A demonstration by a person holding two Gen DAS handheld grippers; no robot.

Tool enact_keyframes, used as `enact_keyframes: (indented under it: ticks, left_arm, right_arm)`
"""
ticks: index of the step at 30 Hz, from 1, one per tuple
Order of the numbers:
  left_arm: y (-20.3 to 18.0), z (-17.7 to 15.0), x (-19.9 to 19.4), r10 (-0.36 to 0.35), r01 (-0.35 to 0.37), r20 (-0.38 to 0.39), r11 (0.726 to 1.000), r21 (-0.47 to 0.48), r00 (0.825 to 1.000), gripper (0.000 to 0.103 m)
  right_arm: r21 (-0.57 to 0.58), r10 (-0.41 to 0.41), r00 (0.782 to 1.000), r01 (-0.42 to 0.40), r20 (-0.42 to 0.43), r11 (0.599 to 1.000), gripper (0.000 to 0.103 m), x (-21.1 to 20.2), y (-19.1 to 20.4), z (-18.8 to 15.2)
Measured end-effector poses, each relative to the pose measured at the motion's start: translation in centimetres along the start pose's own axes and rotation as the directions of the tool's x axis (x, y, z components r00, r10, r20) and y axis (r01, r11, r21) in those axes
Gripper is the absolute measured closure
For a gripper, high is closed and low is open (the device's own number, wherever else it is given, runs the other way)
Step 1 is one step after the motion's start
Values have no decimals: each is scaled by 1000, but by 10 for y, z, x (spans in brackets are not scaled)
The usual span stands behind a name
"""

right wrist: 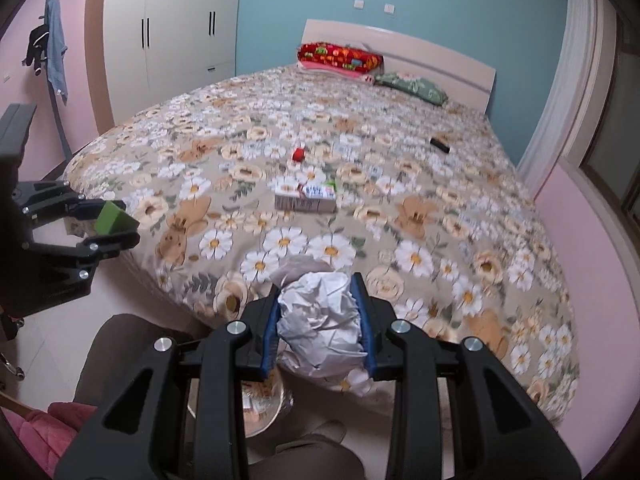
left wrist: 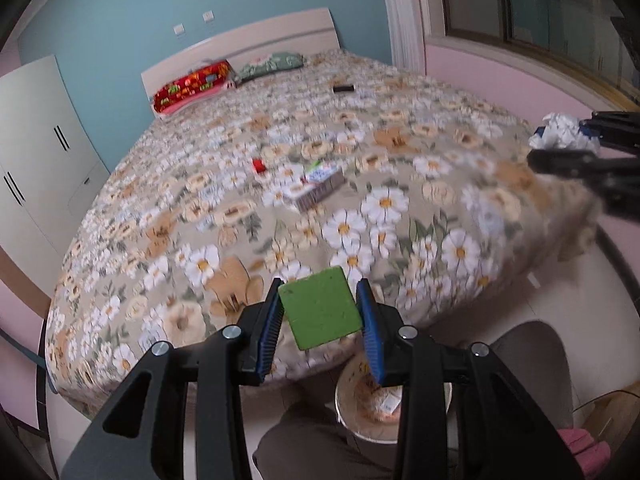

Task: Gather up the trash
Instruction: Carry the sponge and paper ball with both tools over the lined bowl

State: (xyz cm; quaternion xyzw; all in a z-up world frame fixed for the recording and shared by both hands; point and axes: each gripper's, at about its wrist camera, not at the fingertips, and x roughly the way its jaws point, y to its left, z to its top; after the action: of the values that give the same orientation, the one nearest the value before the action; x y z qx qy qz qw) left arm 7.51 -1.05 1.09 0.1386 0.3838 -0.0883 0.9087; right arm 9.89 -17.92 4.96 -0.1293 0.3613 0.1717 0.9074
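Fingers [left wrist: 374, 312] tilted downward clamp green block [left wrist: 320, 306], right gripper [right wrist: 319, 316] pinches paper wad [right wrist: 320, 320]

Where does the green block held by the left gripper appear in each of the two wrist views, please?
Left wrist view: the green block sits bottom centre, clamped between the left gripper pads, over the bed's foot edge.
Right wrist view: the green block appears far left, at mid height, in that same gripper.
Shared landmark: the carton lying mid-bed on the floral cover.
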Motion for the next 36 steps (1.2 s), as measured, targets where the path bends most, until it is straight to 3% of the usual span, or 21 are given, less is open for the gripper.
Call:
enact_keyframes:
  ticks: [10,18,26,36]
  left_arm:
    - [-13,-38,36,-21,24,-120,1000,19,993,64]
    - [-25,-69,66,-54,60,-204,998,27,977,64]
    - [-38,-100,107,-97,104,-300,994,10,949,64]
    - [-48,-137,157,-160,154,-404,987,-48,901,64]
  right_arm:
    - [15,56,994,-55,-95,998,69,39,14,-39]
    - [36,113,976,-108,-185,993,69,79,30,-76]
    - [52,158,951,-149,-264,987,69,116,44,-105]
    - [109,230,900,-204,-371,973,69,174,63,-145]
